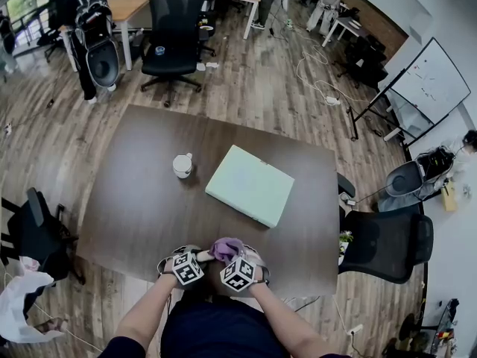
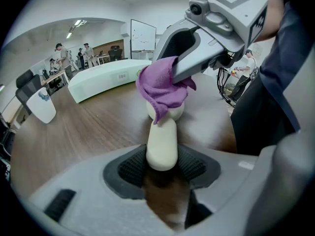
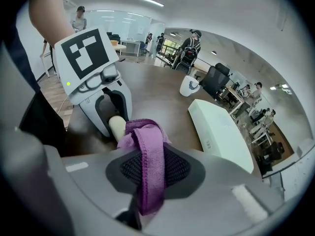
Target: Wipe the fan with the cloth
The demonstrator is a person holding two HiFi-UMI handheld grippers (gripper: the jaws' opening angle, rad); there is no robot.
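Fan (image 2: pixel 161 149) first: a small cream hand-held one, held over the near edge of the table (image 1: pixel 134 200), just in front of the person. Its handle is clenched between the pads of the left gripper (image 2: pixel 161 165). The right gripper (image 3: pixel 150 170) is clamped on the purple cloth (image 3: pixel 147 154), with a folded strip of it running between the jaws. The bunched end of the cloth lies over the fan's head, touching it.

The risks, as I judge them:
- The handle looks smooth and rounded, so a hard sideways rub could twist or slide it in the left grip.
- The cloth is pinched by only a narrow strip and could drag free if it snags on the head (the cloth hides the head, so I cannot tell grille from blades).
- The two grippers are very close together and may knock each other.

Nothing stands in the way. A white mug (image 1: pixel 182 165) and a pale green flat box (image 1: pixel 250 185) lie farther out on the table, well apart from the work. An office chair (image 1: pixel 387 245) stands to the right, and people are at desks far across the room.
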